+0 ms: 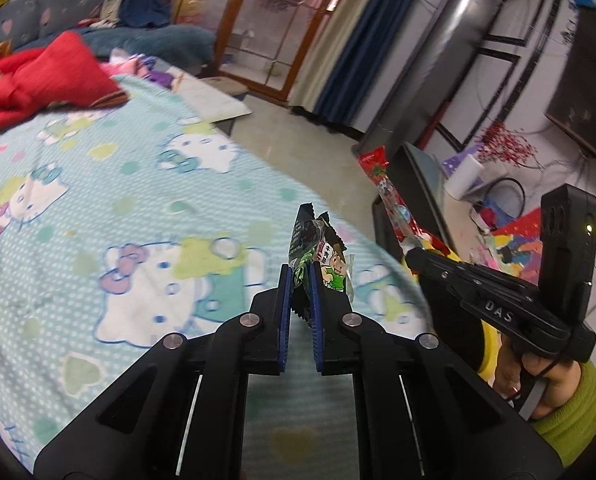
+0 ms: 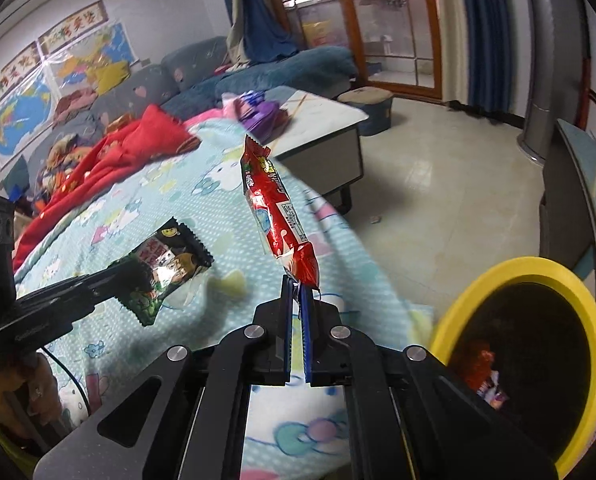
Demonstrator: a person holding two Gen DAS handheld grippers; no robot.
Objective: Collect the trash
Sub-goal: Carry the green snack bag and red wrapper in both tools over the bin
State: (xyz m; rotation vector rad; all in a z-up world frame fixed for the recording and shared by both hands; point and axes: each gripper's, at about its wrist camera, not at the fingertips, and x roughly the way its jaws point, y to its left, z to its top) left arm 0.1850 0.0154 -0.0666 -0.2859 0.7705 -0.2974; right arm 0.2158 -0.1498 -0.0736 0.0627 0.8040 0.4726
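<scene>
Now both claws are clamped on trash above the cartoon blanket (image 1: pixel 98 184). Centre frame, the left gripper (image 1: pixel 299 280) pinches a dark green snack wrapper (image 1: pixel 317 248) upright — the right gripper (image 2: pixel 296 286) pinches a long red wrapper (image 2: pixel 276 208) by its lower end. Lower right, a yellow-rimmed bin (image 2: pixel 493 276) holds scraps.

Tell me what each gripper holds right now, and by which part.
Left gripper pinches the dark green snack wrapper near its lower end. Right gripper pinches the red snack wrapper by its bottom sealed end.
</scene>
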